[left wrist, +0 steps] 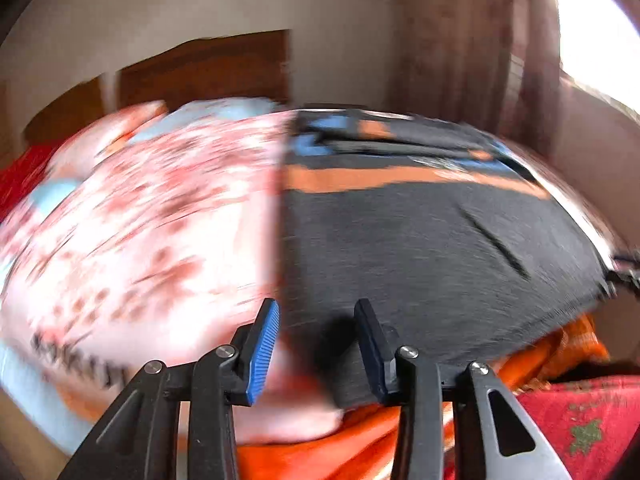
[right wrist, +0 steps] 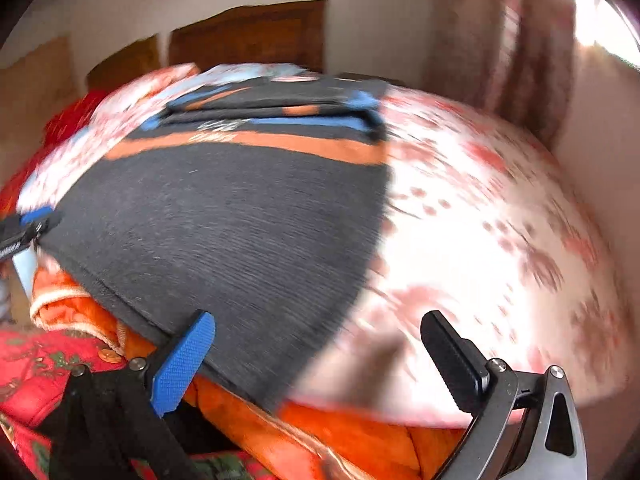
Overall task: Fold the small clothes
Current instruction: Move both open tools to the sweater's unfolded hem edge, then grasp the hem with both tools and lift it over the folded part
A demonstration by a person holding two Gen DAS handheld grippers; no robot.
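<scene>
1 dark grey garment (left wrist: 420,240) lies spread flat on a bed, on top of a white sheet with a pink-red flower print (left wrist: 132,232). The cloth is charcoal with 1 broad orange band (left wrist: 360,180) running across it, and beyond that band there are blue and orange patches where the far end looks folded over on itself; blur hides the detail there. Its side edges run straight, and its near hem hangs just over the bed's front edge, above an orange blanket (left wrist: 320,452).

The left gripper (left wrist: 316,344) hovers at the garment's near left corner, its 2 fingers moderately apart, with nothing held between them. The blue pad sits over the flowered sheet, the dark pad over the grey cloth.

The right gripper (right wrist: 320,360) has its 2 fingers spread wide at the garment's near right corner (right wrist: 280,380), gripping nothing; the blue pad lies over the hem and the black pad over the sheet.

1 red cloth with a green pattern (right wrist: 36,364) sits below the orange blanket. Behind the bed stand a wooden headboard (right wrist: 248,36) and 1 patterned curtain (right wrist: 516,40) beside a bright window.
</scene>
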